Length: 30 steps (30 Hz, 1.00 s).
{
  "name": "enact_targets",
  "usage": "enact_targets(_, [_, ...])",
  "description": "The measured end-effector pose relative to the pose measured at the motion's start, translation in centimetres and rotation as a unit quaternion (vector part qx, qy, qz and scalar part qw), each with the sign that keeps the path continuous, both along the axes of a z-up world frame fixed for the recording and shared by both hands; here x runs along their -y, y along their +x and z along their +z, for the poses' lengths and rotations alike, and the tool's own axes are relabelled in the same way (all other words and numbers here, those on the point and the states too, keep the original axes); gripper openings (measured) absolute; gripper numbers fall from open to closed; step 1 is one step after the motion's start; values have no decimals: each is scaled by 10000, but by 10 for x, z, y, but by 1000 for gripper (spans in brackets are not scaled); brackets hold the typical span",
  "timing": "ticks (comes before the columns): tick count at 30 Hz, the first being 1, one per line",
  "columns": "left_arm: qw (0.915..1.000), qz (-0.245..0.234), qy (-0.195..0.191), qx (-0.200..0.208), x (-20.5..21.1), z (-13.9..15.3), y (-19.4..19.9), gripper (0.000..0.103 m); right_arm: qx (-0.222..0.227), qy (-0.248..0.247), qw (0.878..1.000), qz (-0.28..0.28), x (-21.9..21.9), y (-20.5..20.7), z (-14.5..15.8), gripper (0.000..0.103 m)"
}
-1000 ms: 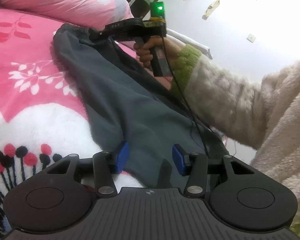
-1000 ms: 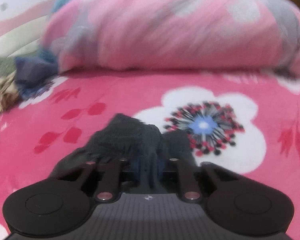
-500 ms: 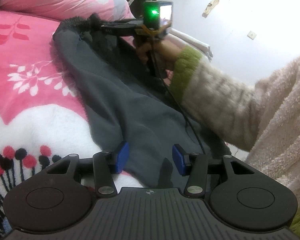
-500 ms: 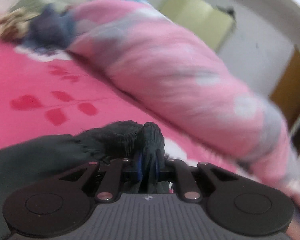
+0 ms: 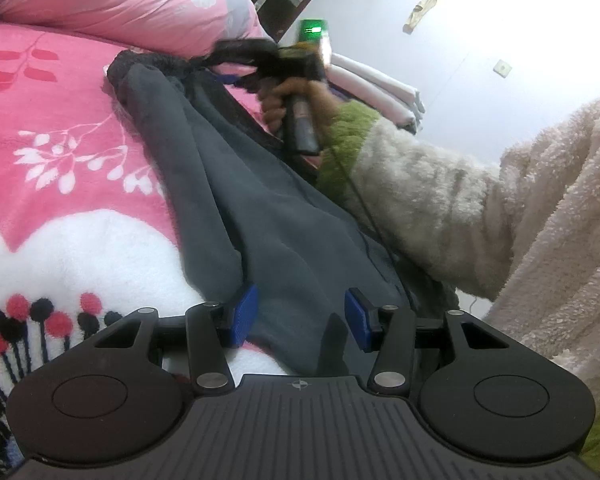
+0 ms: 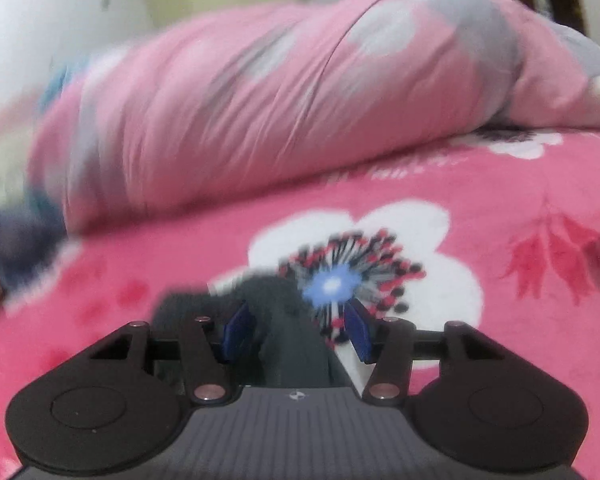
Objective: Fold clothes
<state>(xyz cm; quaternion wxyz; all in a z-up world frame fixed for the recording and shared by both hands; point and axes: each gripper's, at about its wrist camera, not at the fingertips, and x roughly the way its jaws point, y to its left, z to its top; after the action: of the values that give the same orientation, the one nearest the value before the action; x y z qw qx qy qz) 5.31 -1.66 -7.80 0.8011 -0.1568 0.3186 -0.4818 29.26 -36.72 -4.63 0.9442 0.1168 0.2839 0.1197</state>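
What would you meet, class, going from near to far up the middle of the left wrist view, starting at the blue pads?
Left tool, open → dark grey garment stretched along the pink blanket → right tool at the garment's far end, jaws opening → pink quilt → doorway.

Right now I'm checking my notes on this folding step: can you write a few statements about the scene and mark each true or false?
1. The dark grey garment lies on a pink flowered blanket. True.
2. The right claw is clamped shut on the cloth. False: its jaws are opening, the pads clear of the cloth between them.
3. The left claw stands open over the garment. True.
4. The person's sleeve is blue denim. False: cream fleece with a green cuff.
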Motion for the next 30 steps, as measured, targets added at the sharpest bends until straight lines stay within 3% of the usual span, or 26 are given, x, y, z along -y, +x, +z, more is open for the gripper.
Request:
enact_targets(3, [10000, -7, -40, 24, 0, -4, 0, 48, 214, -27, 9997, 71, -4, -12, 19, 53])
enact_targets(6, [10000, -8, -55, 42, 1, -8, 1, 48, 94, -181, 9983, 545, -24, -8, 19, 41])
enact_targets(8, [10000, -3, -58, 53, 2, -11, 1, 48, -145, -421, 9967, 677, -41, 1, 7, 36])
enact_targets(11, [10000, 25, -51, 70, 4, -16, 0, 48, -674, -711, 9940, 496, -58, 25, -34, 35])
enact_targets(13, [10000, 65, -30, 36, 5, -18, 0, 48, -667, -235, 9971, 292, -49, 27, -40, 35])
enact_targets(16, [9999, 159, 18, -39, 5, -14, -2, 48, -844, 530, 9950, -61, -30, 16, -19, 37])
enact_targets(18, [9997, 222, 51, -68, 2, -12, -7, 48, -719, 633, 9952, -188, -18, -2, -2, 41])
enact_targets(23, [9985, 521, 112, -128, -4, -3, -17, 54, -689, -162, 9970, -323, 1, -41, 22, 60])
enact_targets(26, [9969, 742, 261, -95, -11, 1, -25, 56, -825, -592, 9945, -256, -1, -54, 16, 60])
enact_targets(30, [9932, 1067, 441, -141, -21, 8, -26, 56, -550, -861, 9947, -138, -16, -48, 15, 60])
